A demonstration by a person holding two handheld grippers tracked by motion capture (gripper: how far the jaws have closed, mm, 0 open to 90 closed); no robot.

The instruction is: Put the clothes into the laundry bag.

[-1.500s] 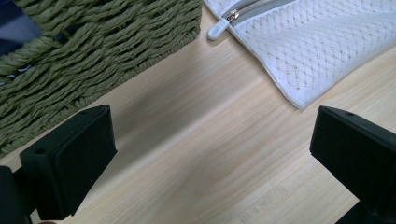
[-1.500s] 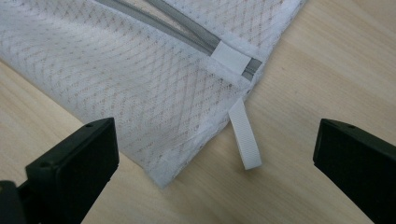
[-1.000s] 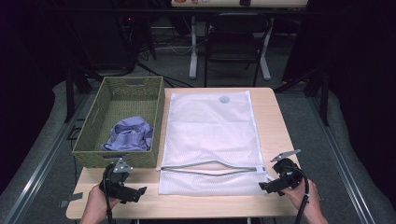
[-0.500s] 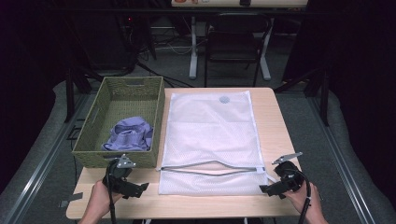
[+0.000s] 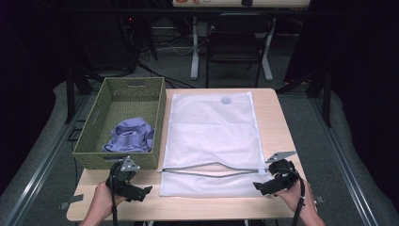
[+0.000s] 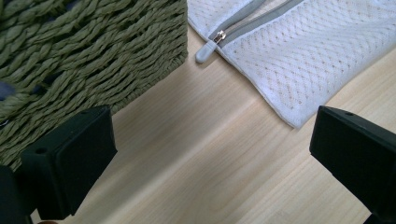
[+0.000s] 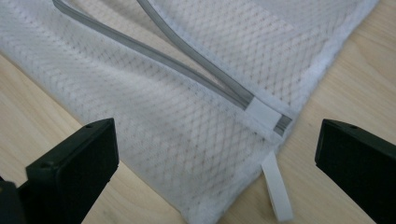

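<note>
Nowhere is any readable brand, label or writing showing; a small grey round patch (image 5: 226, 100) on the far end of the white mesh laundry bag (image 5: 211, 136) is too small to read. That bag is lying flat on the wooden table (image 5: 277, 122), its grey zipper (image 5: 211, 168) gaping open across the near end, with the zipper pull (image 6: 208, 49) at its left end beside the green woven basket (image 5: 113, 113). A purple garment (image 5: 131, 136) is sitting bunched in the basket's near part. Both grippers are resting with jaws spread and holding nothing: the left gripper (image 5: 136, 190) just near of the basket, the right gripper (image 5: 263, 186) beside the bag's near right corner. Compared with half a second ago, both are staying nearly where they were.
</note>
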